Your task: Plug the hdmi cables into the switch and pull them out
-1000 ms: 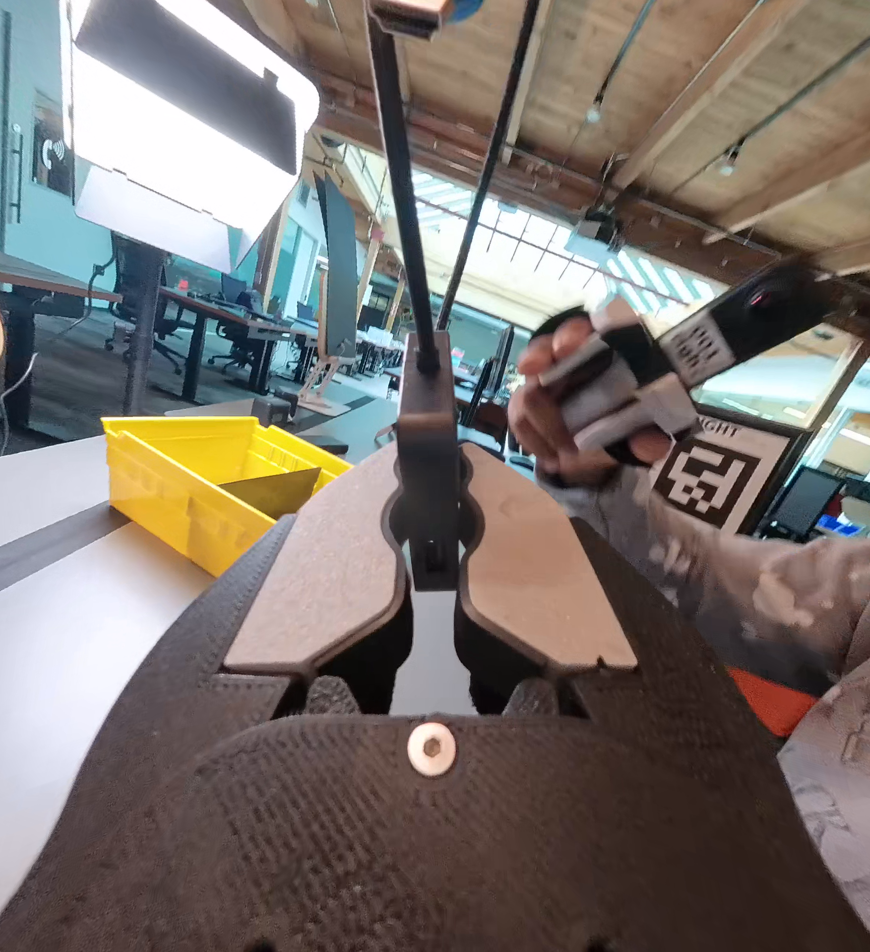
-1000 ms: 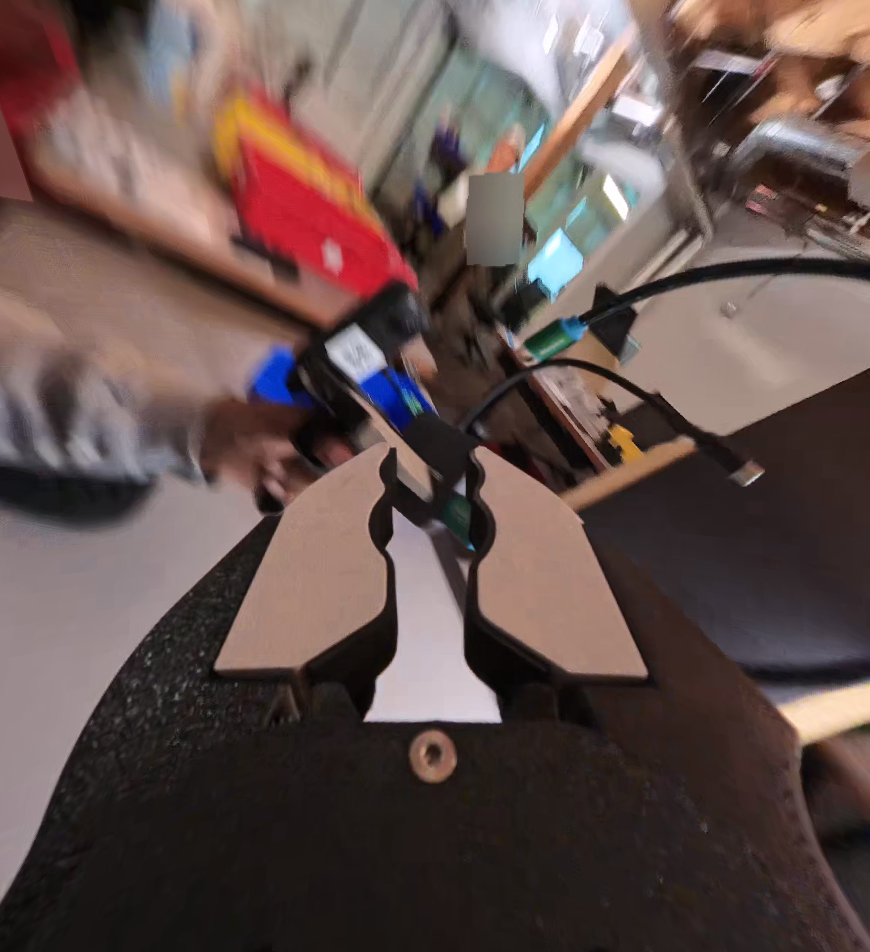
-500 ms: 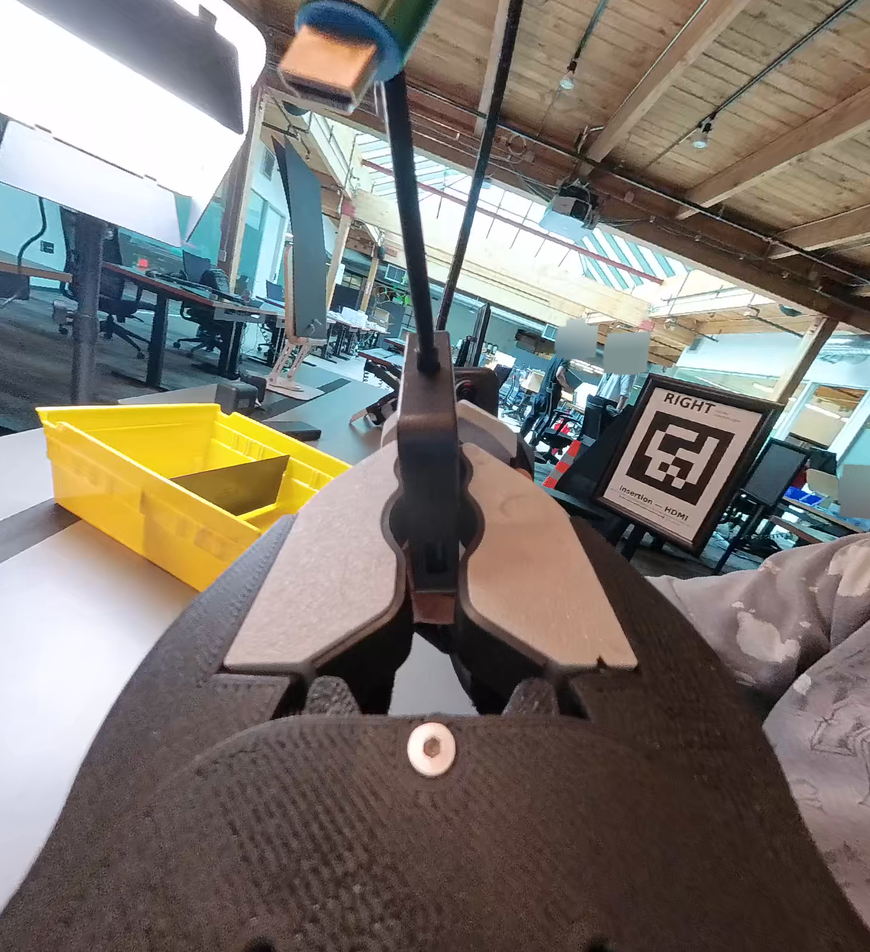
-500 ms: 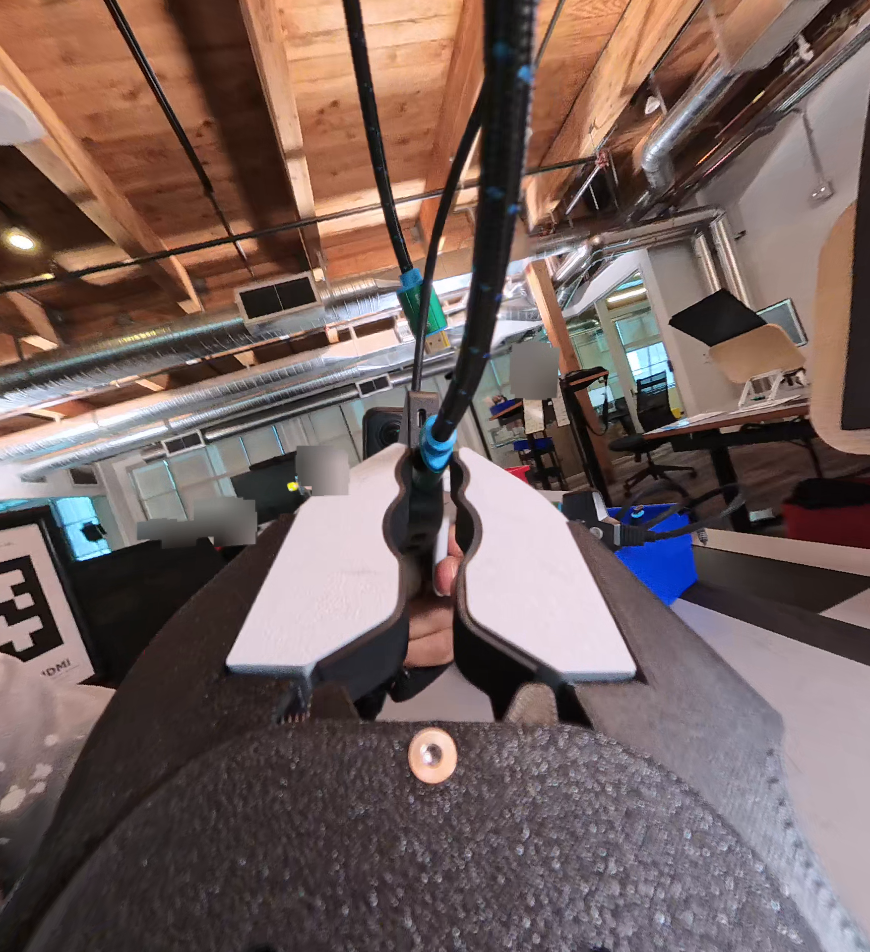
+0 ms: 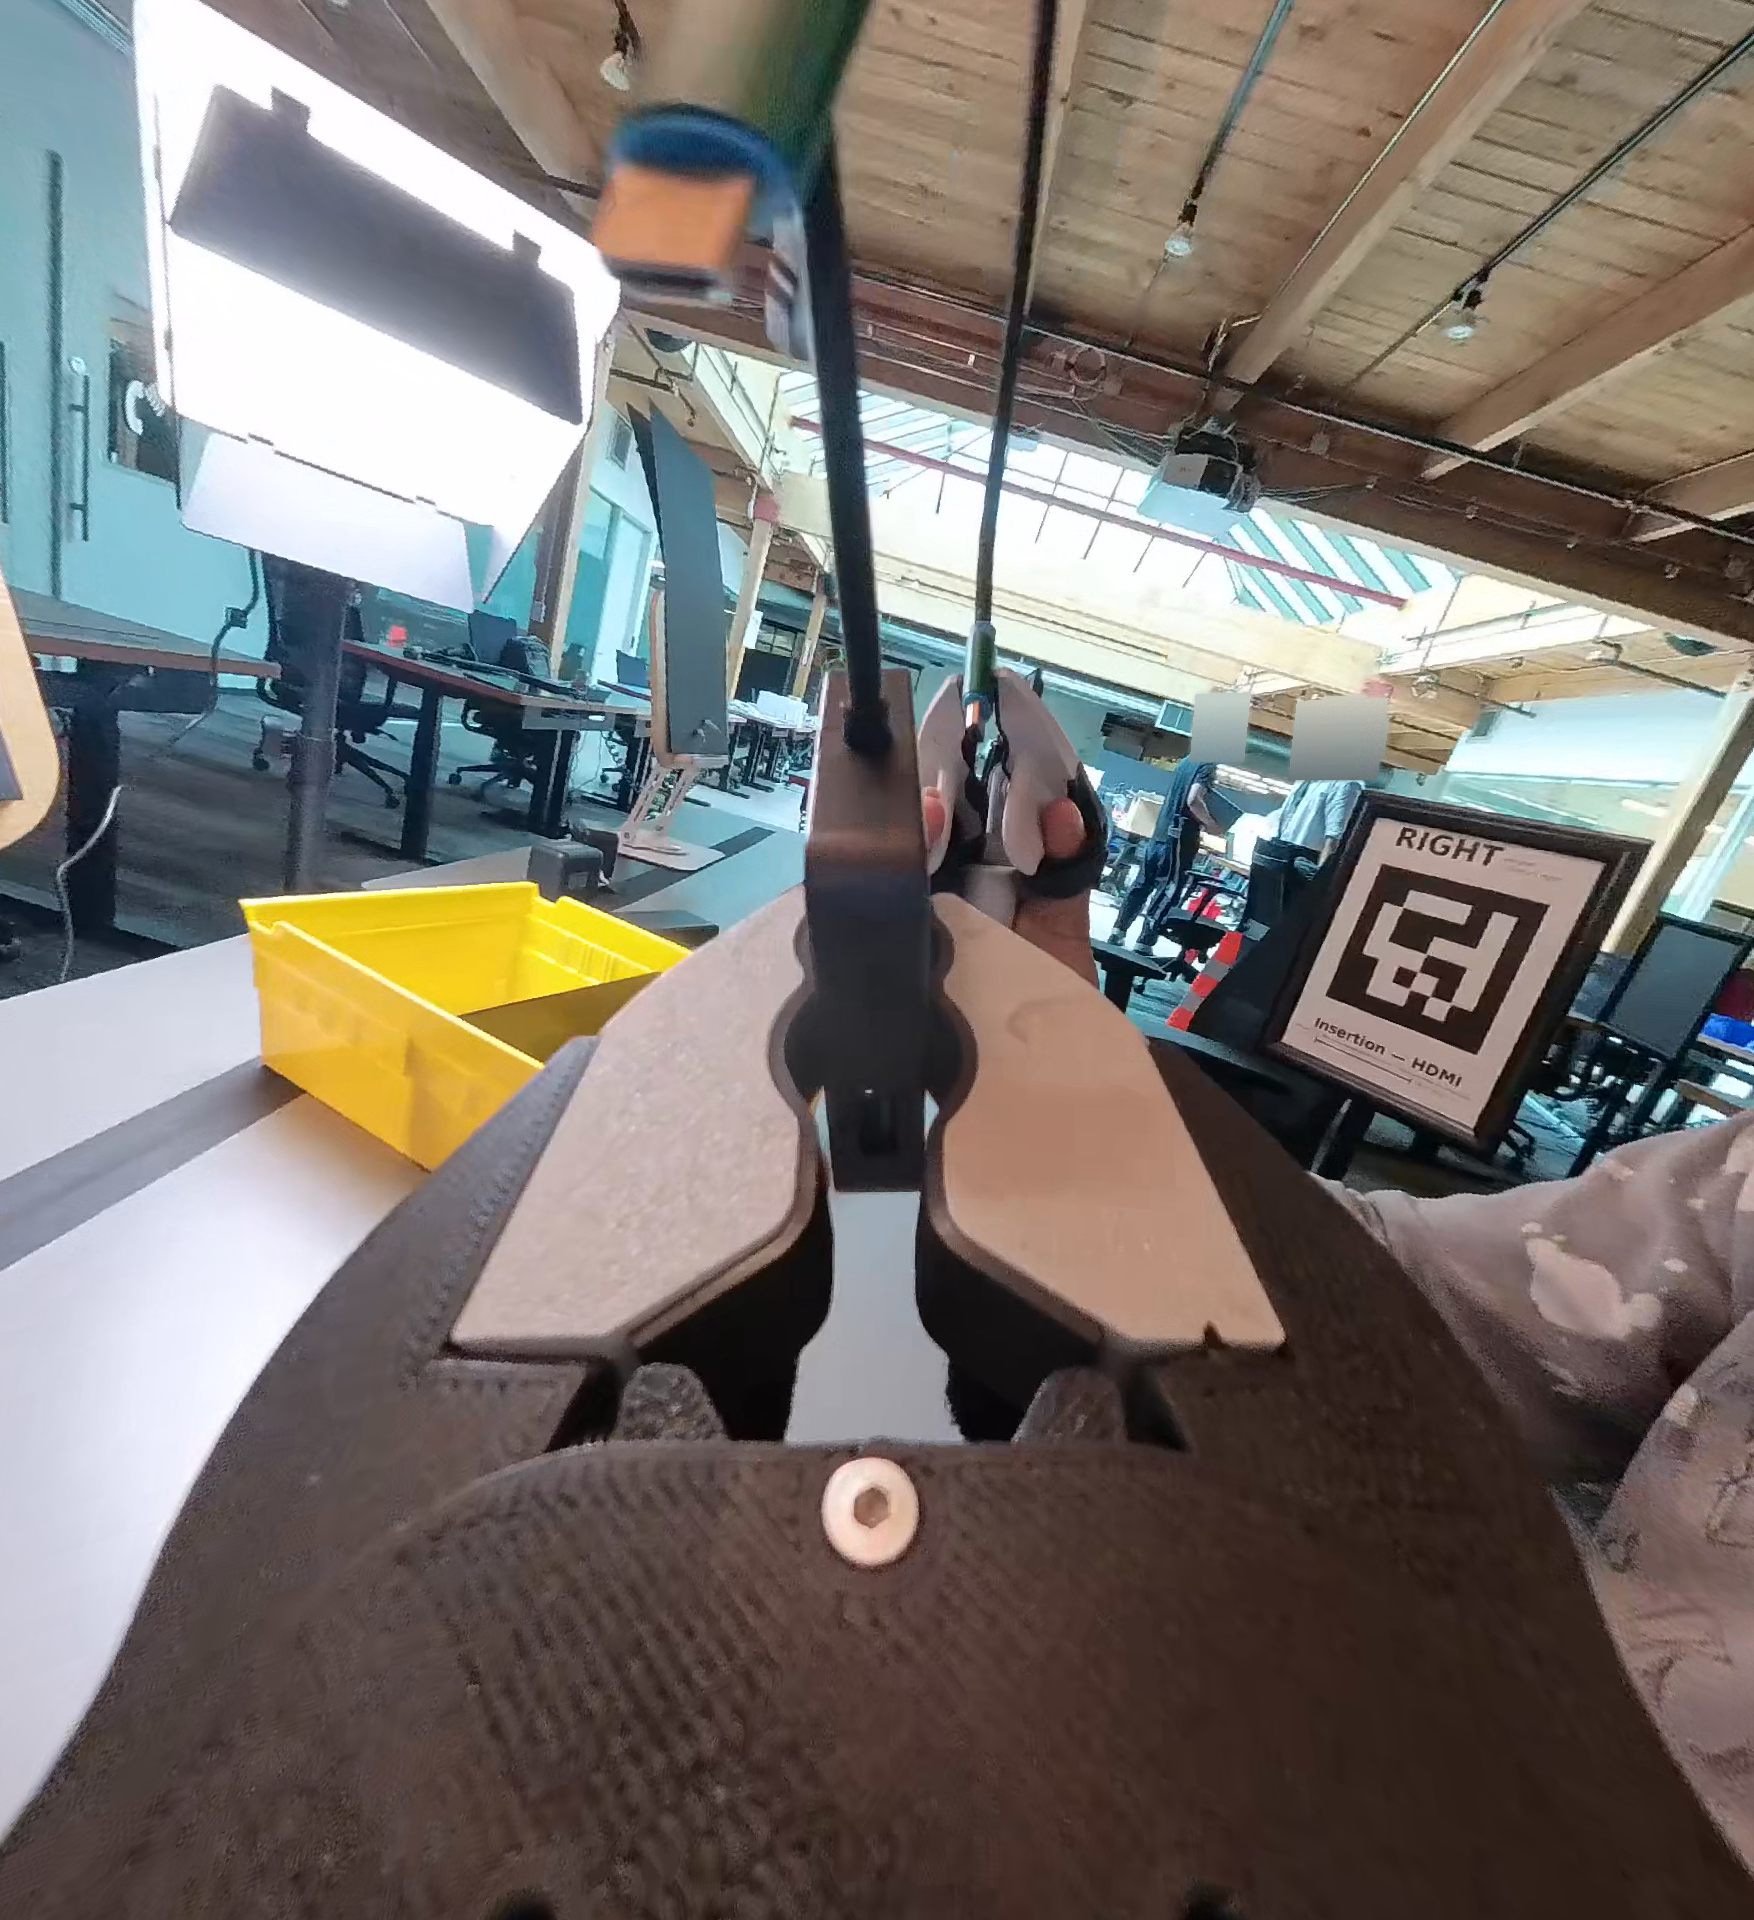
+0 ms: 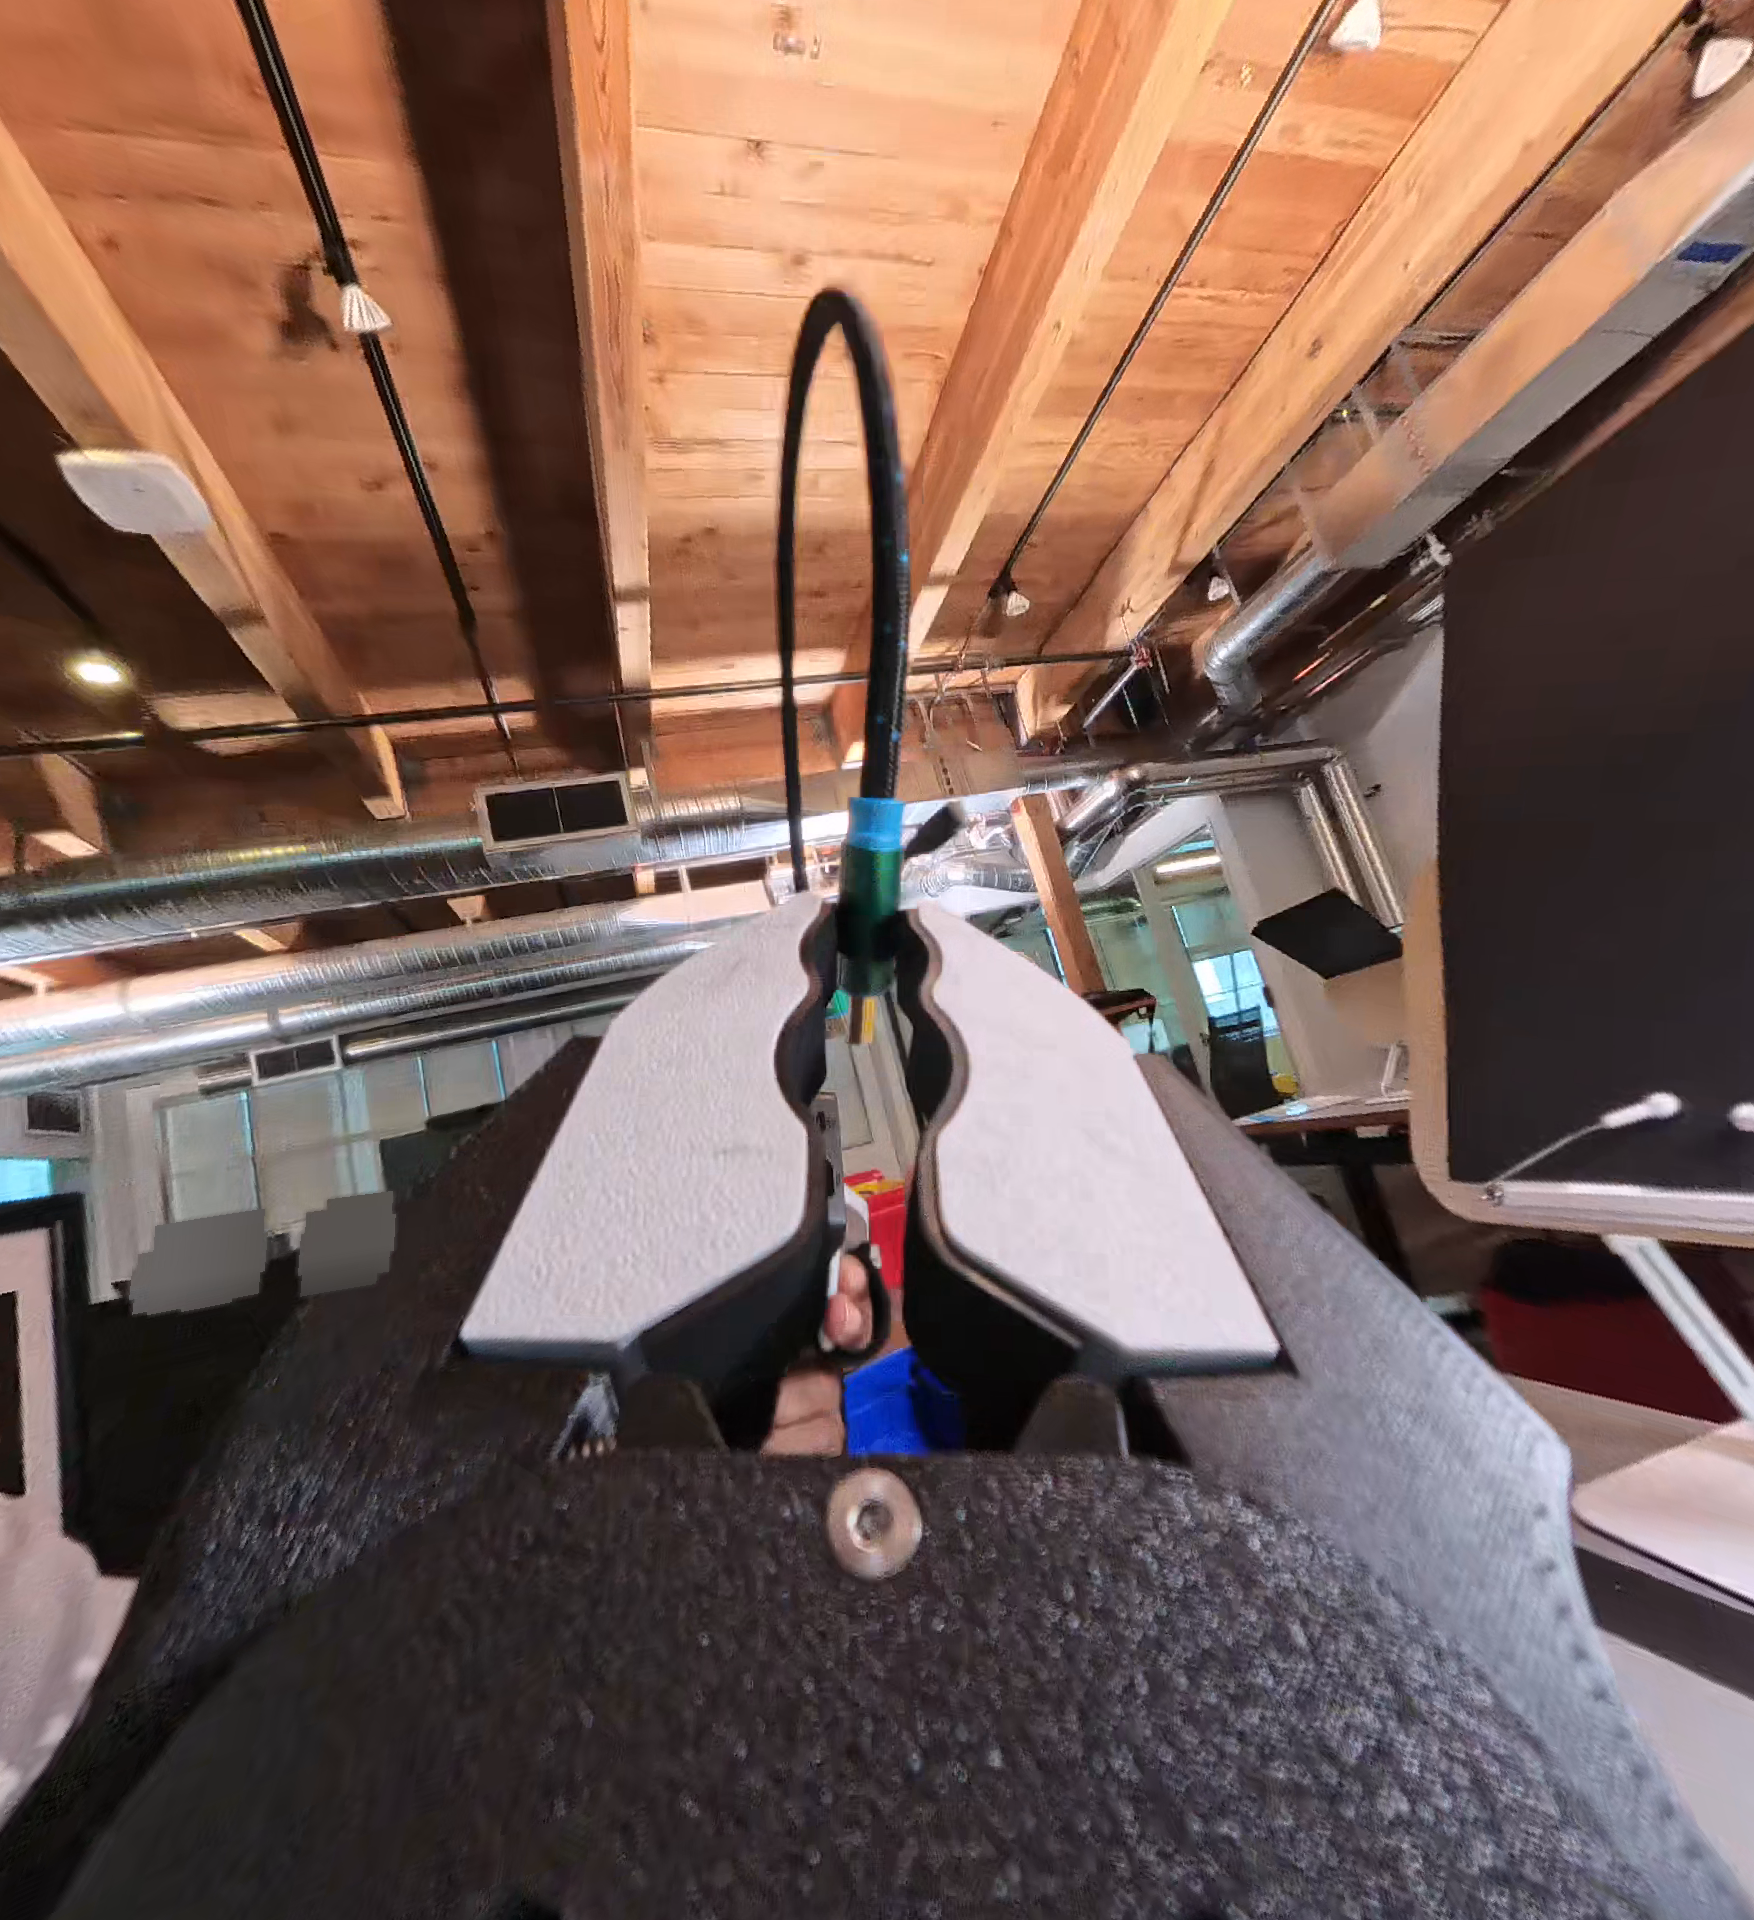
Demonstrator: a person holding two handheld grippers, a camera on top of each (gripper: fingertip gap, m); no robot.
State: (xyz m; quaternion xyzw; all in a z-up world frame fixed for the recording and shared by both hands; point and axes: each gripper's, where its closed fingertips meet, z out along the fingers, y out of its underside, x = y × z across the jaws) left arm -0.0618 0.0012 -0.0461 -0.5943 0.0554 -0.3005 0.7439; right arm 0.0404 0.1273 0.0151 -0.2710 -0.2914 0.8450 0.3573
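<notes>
My left gripper (image 5: 868, 920) is shut on a small black HDMI switch (image 5: 868, 831), held upright above the table. A black cable (image 5: 844, 468) rises from the switch's top. A blurred green plug with a blue band and a metal tip (image 5: 681, 223) hangs close to the camera at the top. Behind the switch, the right gripper (image 5: 998, 764) shows in a hand. In the right wrist view my right gripper (image 6: 868, 914) points at the ceiling, shut on a green HDMI plug (image 6: 871, 868). Its braided cable (image 6: 837, 436) loops overhead.
A yellow bin (image 5: 405, 987) sits on the grey table (image 5: 73, 1299) to the left. A framed marker sign (image 5: 1444, 945) stands at the right, and a sleeve (image 5: 1683, 1351) lies below it. A bright light panel (image 5: 364, 343) hangs at the upper left. A dark panel (image 6: 1631, 779) fills the right wrist view's right side.
My right gripper has swung from a blurred sideways view to point at the ceiling, and the cable now loops over it. In the left view it now shows behind the switch.
</notes>
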